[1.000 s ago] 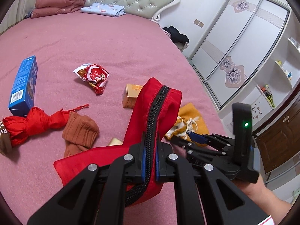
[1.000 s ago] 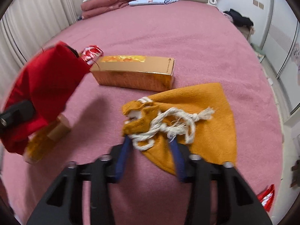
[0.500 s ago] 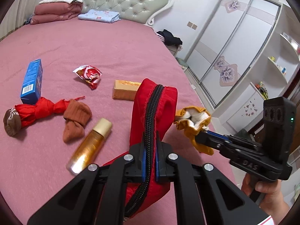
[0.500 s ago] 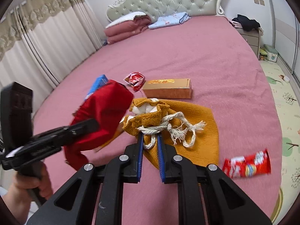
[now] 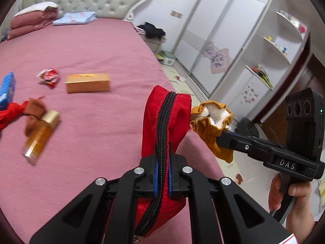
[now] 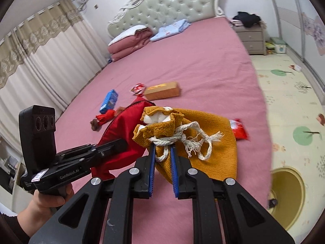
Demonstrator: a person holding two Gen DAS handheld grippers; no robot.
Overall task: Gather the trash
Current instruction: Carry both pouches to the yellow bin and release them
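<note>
The left claw (image 5: 161,158) is clamped on the zippered edge of a red pouch (image 5: 162,122), held up above the bed (image 5: 91,46) with its long axis and zipper running away from the camera. The right claw (image 6: 163,152) is pinched on the rope-tied neck of a mustard drawstring bag (image 6: 215,138), which is lifted with its mouth pointing toward the pouch, just beside it; white stuffing shows inside. Judging by the bed, collection looks barely begun: a crumpled red wrapper (image 5: 49,77), a gold box (image 5: 87,83), a blue box (image 5: 7,91), an amber bottle (image 5: 40,134), a brown sock (image 5: 33,113) and a red snack packet (image 6: 239,130) lie loose. A yellow bin (image 6: 288,195) stands on the floor
</note>
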